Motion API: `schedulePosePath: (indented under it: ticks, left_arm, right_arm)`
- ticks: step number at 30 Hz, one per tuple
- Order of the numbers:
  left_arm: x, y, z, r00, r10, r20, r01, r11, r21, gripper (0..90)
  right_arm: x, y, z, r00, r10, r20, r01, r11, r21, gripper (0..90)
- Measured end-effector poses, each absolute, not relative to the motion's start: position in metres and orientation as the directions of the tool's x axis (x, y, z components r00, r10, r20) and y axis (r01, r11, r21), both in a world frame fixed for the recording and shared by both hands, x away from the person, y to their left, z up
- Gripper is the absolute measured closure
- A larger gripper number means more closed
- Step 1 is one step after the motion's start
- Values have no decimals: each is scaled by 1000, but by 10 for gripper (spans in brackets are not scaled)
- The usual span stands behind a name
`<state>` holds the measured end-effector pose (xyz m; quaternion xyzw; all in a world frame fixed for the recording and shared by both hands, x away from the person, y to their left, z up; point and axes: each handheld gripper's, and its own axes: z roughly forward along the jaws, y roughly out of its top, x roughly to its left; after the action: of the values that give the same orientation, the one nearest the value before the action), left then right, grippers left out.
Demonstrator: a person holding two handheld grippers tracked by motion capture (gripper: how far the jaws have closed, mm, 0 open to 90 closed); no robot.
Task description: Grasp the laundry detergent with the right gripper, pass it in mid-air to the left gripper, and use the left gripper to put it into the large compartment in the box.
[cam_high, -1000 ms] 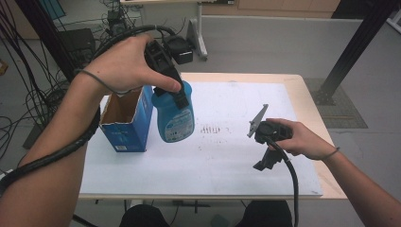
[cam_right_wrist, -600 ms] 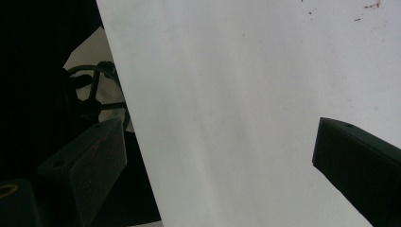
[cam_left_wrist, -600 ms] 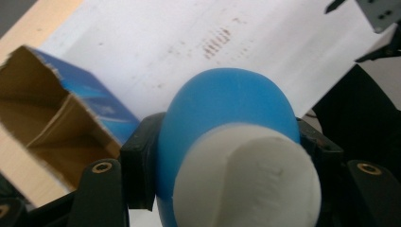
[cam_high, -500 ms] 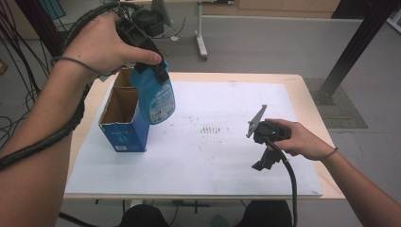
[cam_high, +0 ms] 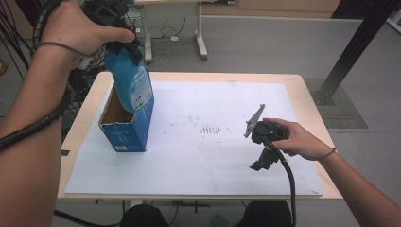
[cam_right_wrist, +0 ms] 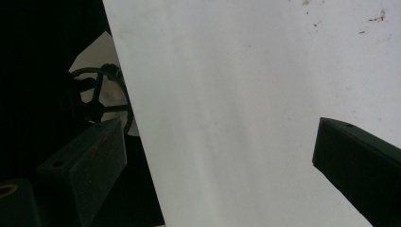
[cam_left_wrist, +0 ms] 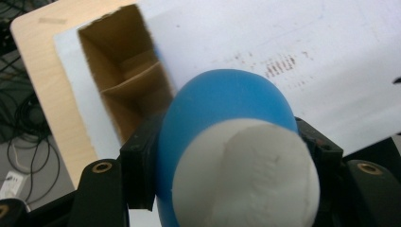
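From my remote seat, the left claw [cam_left_wrist: 227, 189] is clamped on a blue bottle [cam_left_wrist: 222, 118], its two black jaws pressing the bottle's sides just below the white cap [cam_left_wrist: 246, 175], which sits nearest the lens in the left claw view. Beyond the bottle, directly ahead of that claw, the open top of a blue cardboard box [cam_left_wrist: 125, 80] shows brown inner walls and a divider. In the high view I see the left hand [cam_high: 78, 28] holding the left claw raised above the surface, with the bottle hanging from it, tilted, its lower end at the box's open mouth [cam_high: 116, 111]; I cannot tell whether the bottle touches the box rim.

The box [cam_high: 127, 135] stands upright on a white sheet [cam_high: 198, 165] that covers most of the wooden surface [cam_high: 85, 109], below the left claw and well apart from the right one.

The right claw [cam_right_wrist: 222, 161] is spread wide and holds nothing: in the right claw view its two black jaws stand far apart, with bare white sheet [cam_right_wrist: 227, 94] between them and a few dark specks farther ahead. In the high view the right hand [cam_high: 298, 139] rests this claw [cam_high: 265, 153] low at the sheet, its grey three-cornered plate [cam_high: 254, 120] pointing up and its cable trailing back toward me. A patch of small dark marks [cam_high: 215, 130] lies on the sheet between the right claw and the box. Past the surface, cables and a metal frame stand on the floor [cam_high: 265, 47].
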<state>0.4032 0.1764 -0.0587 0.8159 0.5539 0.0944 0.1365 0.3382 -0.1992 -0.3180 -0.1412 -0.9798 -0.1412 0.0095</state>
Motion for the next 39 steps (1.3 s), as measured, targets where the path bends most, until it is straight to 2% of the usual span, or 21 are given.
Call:
schedulePosePath:
  ticks: [7,17,39]
  left_arm:
    - [417,198,-64,263,965,-10,911,-245,331,373]
    - [433,218,-68,133,991,31,932,-136,337,373]
    - [441,226,-89,99,995,16,937,-99,334,373]
  right_arm:
    - [338,-198,-318,-960,273,55,277,920,278,29]
    - [338,-197,-316,-960,275,48,277,919,280,28]
    - [338,-190,-317,-963,267,47,269,920,285,53]
